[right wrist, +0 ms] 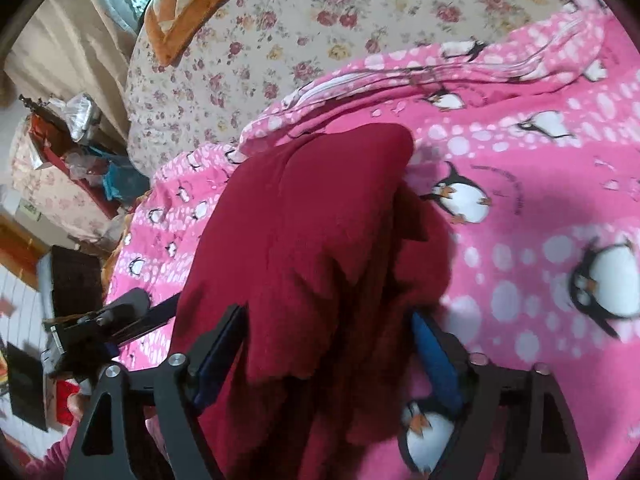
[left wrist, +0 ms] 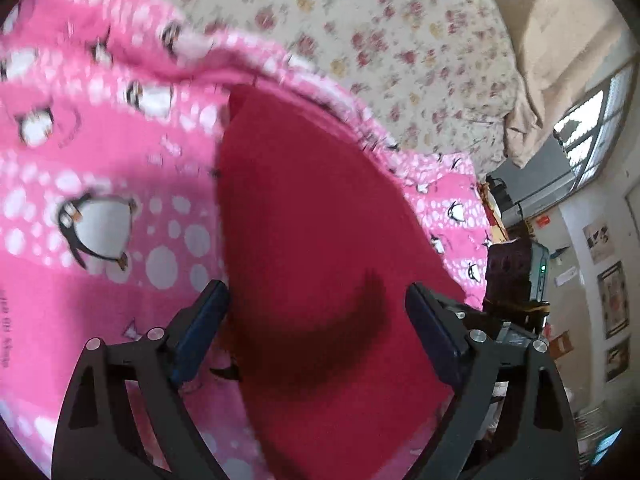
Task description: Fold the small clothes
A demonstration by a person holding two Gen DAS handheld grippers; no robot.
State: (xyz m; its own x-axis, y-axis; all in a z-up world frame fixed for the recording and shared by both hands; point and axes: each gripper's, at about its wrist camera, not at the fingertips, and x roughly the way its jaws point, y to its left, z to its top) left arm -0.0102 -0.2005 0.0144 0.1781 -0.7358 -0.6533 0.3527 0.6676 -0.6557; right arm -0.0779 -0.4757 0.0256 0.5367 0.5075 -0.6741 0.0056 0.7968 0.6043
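Observation:
A dark red garment [left wrist: 304, 216] lies on a pink penguin-print blanket [left wrist: 80, 152]. My left gripper [left wrist: 316, 304] is open, its blue-padded fingers spread over the garment's near part without gripping it. In the right wrist view the red garment [right wrist: 304, 232] is bunched and folded over itself, and it lies between the wide-open fingers of my right gripper [right wrist: 328, 328]. The left gripper [right wrist: 120, 316] shows at the left edge of that view, beside the garment.
The pink blanket [right wrist: 540, 200] lies on a floral bedspread [right wrist: 280, 32]. An orange-trimmed pillow [right wrist: 180, 12] sits at the bed's far end. Cluttered furniture [right wrist: 80, 152] stands beside the bed. A window [left wrist: 592, 128] and wall pictures [left wrist: 612, 300] are at the right.

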